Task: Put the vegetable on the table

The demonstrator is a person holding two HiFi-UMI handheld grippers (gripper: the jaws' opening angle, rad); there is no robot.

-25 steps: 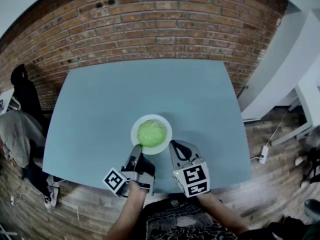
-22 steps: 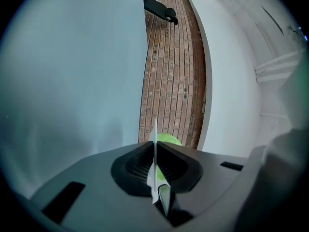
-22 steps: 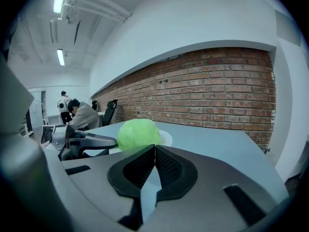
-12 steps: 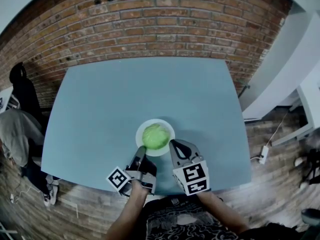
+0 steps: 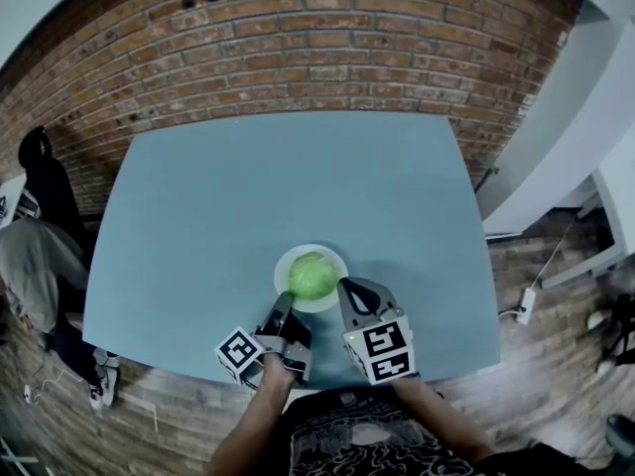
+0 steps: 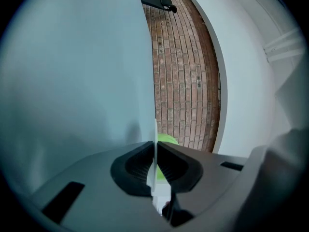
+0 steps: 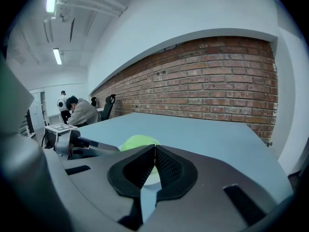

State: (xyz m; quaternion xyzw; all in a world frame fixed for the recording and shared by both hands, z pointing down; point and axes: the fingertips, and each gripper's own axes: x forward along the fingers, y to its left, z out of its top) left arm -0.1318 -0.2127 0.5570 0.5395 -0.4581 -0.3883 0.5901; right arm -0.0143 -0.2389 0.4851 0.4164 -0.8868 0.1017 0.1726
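Edges and clearance. The grey-blue table (image 5: 198,226) fills the middle of the head view. Its far edge runs along the brick wall (image 5: 298,48), and its near edge lies at the lower centre, right in front of the person holding the tongs. Most of the top is bare: the far half, the left side and the right corner are all open surface. Beyond the table's left edge a seated person (image 5: 30,266) leans forward, well apart from the work. At the right of the frame stands a white partition (image 5: 575,117), and a power strip (image 5: 523,306) lies on the wooden floor below it.

Tongs. The left gripper (image 5: 282,305) is clamped on the near-left rim of the white plate (image 5: 285,263). In the left gripper view the rim (image 6: 155,129) shows as a thin white edge pinched between the ribbed pads. The right gripper (image 5: 347,291) sits just beside the plate's near-right rim. In the right gripper view its jaws meet at the tips with nothing between them.

Task item. The vegetable (image 5: 313,275) is a rounded, pale green head, smooth in outline, resembling a cabbage. It rests in the plate, close to the table's near edge. The plate's white rim shows around the far side and both sides of it.
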